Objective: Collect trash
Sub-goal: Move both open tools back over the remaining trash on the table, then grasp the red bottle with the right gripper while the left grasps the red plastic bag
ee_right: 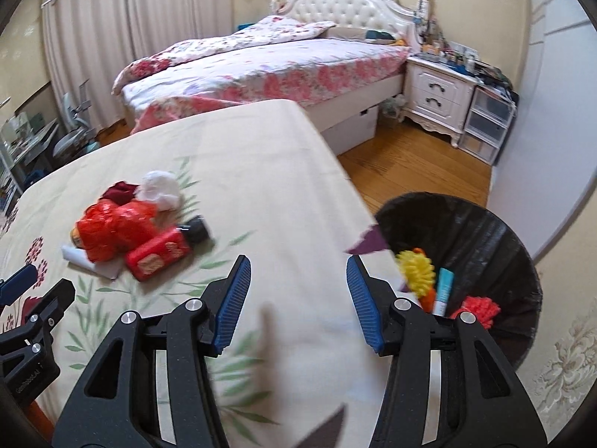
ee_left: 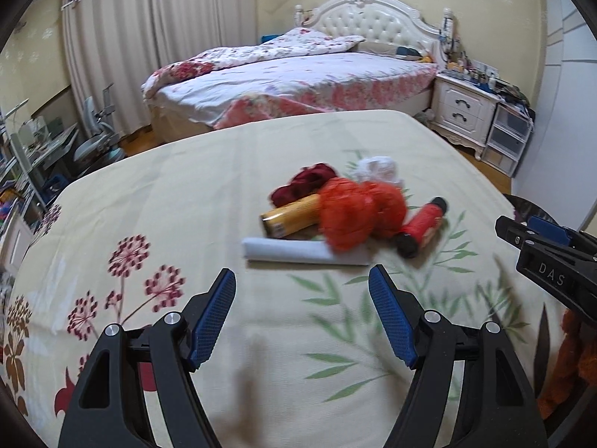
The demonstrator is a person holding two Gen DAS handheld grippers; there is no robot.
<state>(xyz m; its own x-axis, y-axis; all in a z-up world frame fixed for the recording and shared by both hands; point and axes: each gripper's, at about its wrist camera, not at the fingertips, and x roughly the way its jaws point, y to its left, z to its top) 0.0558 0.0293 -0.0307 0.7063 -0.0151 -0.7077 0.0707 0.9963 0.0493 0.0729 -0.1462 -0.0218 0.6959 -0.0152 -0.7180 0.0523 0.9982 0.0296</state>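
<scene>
A pile of trash lies on the cream floral tablecloth: an orange-red crumpled bag, a yellow can, a red bottle with black cap, a white paper roll, a dark red cloth and white crumpled tissue. My left gripper is open and empty, just short of the paper roll. My right gripper is open and empty over the table's right part, right of the pile. A black-lined trash bin stands beside the table's right edge, holding several bright items.
A bed with pink floral bedding stands behind the table. A white nightstand and drawer unit are at the back right. A desk and chair are at the left. Wooden floor lies beyond the bin.
</scene>
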